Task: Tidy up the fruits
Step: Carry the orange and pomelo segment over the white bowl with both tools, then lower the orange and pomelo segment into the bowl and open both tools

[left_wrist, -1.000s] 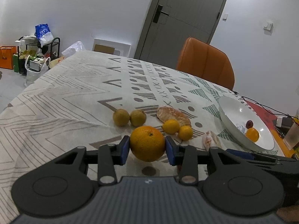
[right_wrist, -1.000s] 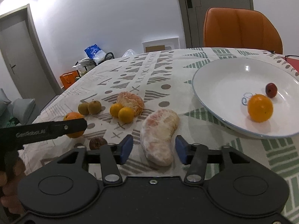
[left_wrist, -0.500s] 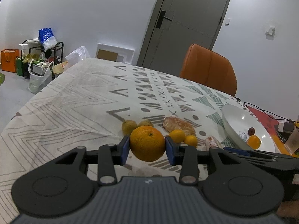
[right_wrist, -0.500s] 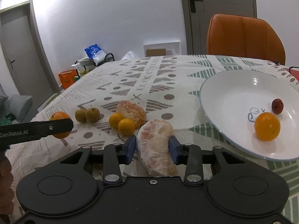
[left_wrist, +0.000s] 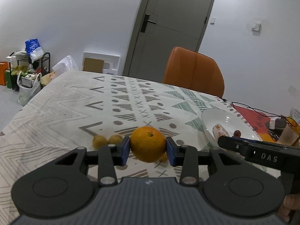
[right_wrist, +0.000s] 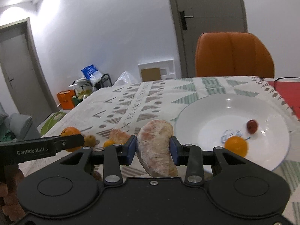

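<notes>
Plate position decides the coming move: from the right tongs the white dish lies at about two o'clock, near, with a small orange fruit and a dark red fruit already in it. Those tongs clamp a peeled pomelo segment, long axis running roughly twelve to six. Left tongs grip an orange above the worktop; their plate sits farther off at two o'clock, so I judge the right side nearer.

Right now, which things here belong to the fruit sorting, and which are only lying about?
Job: large round orange in left gripper; peeled pale citrus segment in right gripper; white ceramic bowl.
Lying about: orange leather chair; black cable.
</notes>
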